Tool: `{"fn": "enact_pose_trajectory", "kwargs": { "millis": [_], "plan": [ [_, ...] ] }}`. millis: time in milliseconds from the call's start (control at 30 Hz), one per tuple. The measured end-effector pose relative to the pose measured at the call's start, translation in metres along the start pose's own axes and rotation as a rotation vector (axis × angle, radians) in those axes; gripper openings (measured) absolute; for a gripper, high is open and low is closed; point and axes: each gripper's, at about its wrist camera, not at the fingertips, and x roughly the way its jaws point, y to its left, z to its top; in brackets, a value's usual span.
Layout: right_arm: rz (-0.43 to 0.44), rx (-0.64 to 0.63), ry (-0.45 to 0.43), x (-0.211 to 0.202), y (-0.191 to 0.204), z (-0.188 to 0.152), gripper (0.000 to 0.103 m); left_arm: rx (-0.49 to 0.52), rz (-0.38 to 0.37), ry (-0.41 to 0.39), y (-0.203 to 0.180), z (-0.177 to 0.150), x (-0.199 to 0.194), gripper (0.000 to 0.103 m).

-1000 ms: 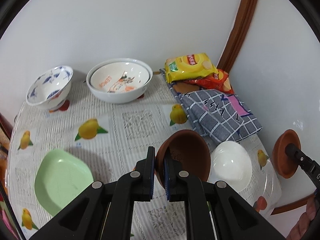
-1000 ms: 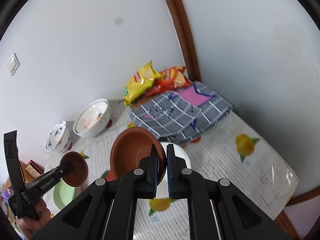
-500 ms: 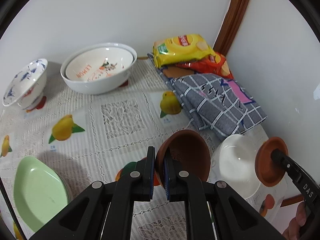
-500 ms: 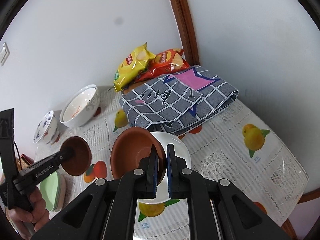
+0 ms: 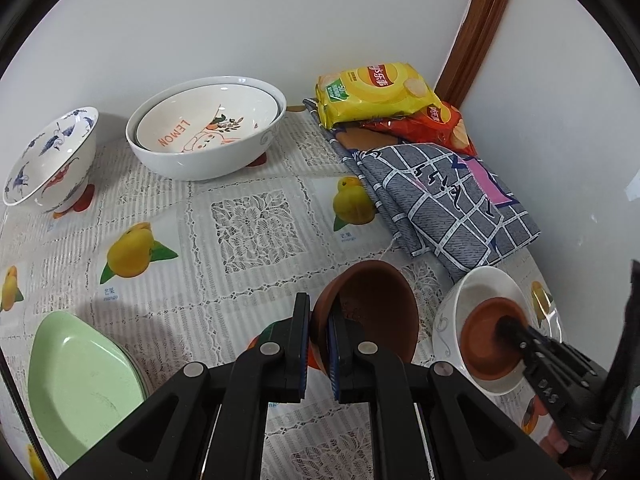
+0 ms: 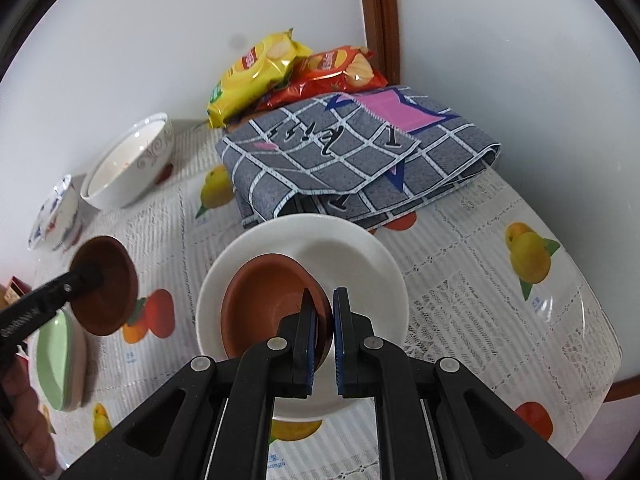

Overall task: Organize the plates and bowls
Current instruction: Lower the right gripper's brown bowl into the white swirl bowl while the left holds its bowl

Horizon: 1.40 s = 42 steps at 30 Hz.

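Right gripper point(image 6: 323, 316), fingers nearly closed, pinches a small terracotta bowl point(image 6: 268, 304) inside the white ceramic bowl point(image 6: 360, 248). Left gripper point(image 5: 318, 322) clamps a second terracotta bowl point(image 5: 372, 308) at the white bowl's nine o'clock, above the surface point(image 5: 256, 220).

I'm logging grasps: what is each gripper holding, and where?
Left gripper pinches a brown bowl by its rim. Right gripper pinches another brown bowl by its rim, inside the white bowl.

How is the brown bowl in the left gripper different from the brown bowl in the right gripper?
The left brown bowl is held in the air, tipped on its side; the right brown bowl sits down inside the white bowl, opening upward. The left one looks darker in the right wrist view. Both are plain brown and pinched at the rim by gripper fingers.
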Motion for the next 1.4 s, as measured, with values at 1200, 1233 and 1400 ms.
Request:
{"fn": "enact_pose_trajectory", "kwargs": {
  "millis": [1200, 1233, 1400],
  "plan": [
    [-0.232, -0.138, 0.003, 0.030, 0.016, -0.005, 0.009, 0.025, -0.010, -0.014, -0.008, -0.003, -0.009, 0.008],
    [-0.232, -0.139, 0.002, 0.030, 0.016, -0.005, 0.009, 0.024, -0.010, -0.014, -0.008, -0.003, -0.009, 0.008],
    [-0.232, -0.149, 0.004, 0.032, 0.017, -0.005, 0.012, 0.020, -0.010, -0.013, -0.005, -0.002, -0.010, 0.008]
  ]
}}
